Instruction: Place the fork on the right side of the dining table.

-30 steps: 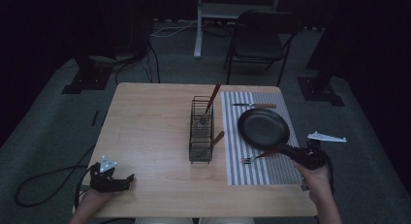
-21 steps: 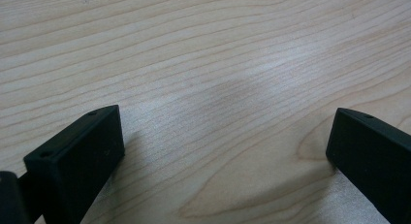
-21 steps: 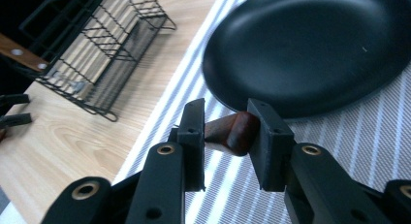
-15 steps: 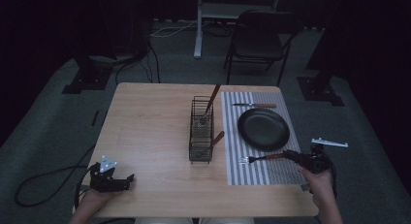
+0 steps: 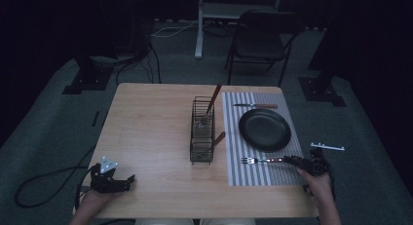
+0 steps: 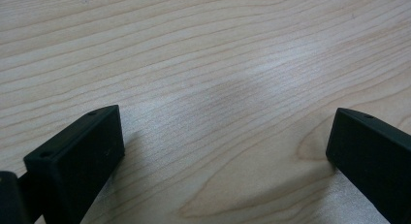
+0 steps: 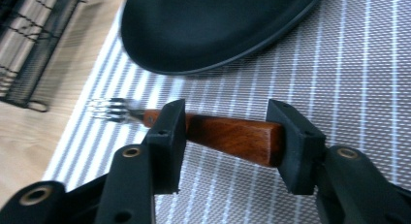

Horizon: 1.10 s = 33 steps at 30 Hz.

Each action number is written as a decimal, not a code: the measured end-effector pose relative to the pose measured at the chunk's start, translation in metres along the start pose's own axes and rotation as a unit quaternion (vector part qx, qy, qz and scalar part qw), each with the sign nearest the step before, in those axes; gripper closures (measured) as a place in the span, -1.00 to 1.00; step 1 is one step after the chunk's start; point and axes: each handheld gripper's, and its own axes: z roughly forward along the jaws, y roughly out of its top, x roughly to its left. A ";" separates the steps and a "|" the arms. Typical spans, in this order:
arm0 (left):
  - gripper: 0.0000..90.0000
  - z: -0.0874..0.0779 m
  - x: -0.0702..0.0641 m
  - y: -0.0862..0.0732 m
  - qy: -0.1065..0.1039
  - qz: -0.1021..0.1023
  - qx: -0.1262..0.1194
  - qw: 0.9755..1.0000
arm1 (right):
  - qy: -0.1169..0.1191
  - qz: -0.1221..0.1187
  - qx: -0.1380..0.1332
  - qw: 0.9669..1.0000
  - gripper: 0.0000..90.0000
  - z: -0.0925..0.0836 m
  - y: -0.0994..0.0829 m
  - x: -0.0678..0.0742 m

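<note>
Fork (image 5: 258,160) on the mat (image 5: 260,176), below the plate (image 5: 264,129).
High view: my right gripper (image 5: 297,161) at its handle. Left gripper view: jaws wide apart over bare table (image 6: 203,64). Right gripper view: jaws straddle the handle, grip unclear; knife and fork look laid, rack items remain.

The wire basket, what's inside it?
The wire basket holds a wooden-handled utensil leaning out the far end, and another handle poking out the side. Their lower ends are too dim to identify.

Dark room, grey carpet (image 5: 44,122), chair (image 5: 260,37)
</note>
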 end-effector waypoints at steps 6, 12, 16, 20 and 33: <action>-1.00 0.000 0.000 0.000 0.000 0.000 0.000 1.000 | -0.032 -0.010 0.006 0.999 0.00 0.008 0.003 -0.001; -1.00 0.000 0.000 0.000 0.000 0.000 0.000 1.000 | -0.080 -0.034 0.016 0.996 -0.09 0.015 0.006 0.005; -1.00 0.000 0.000 0.000 0.000 0.000 0.000 1.000 | -0.108 -0.049 0.020 0.993 -0.11 0.020 0.006 0.010; -1.00 0.000 0.000 0.000 0.000 0.000 0.000 1.000 | -0.139 -0.067 0.032 0.988 -0.08 0.025 0.005 0.013; -1.00 0.000 0.000 0.000 0.000 0.000 0.000 1.000 | -0.163 -0.091 0.010 0.982 -0.70 0.031 -0.007 0.036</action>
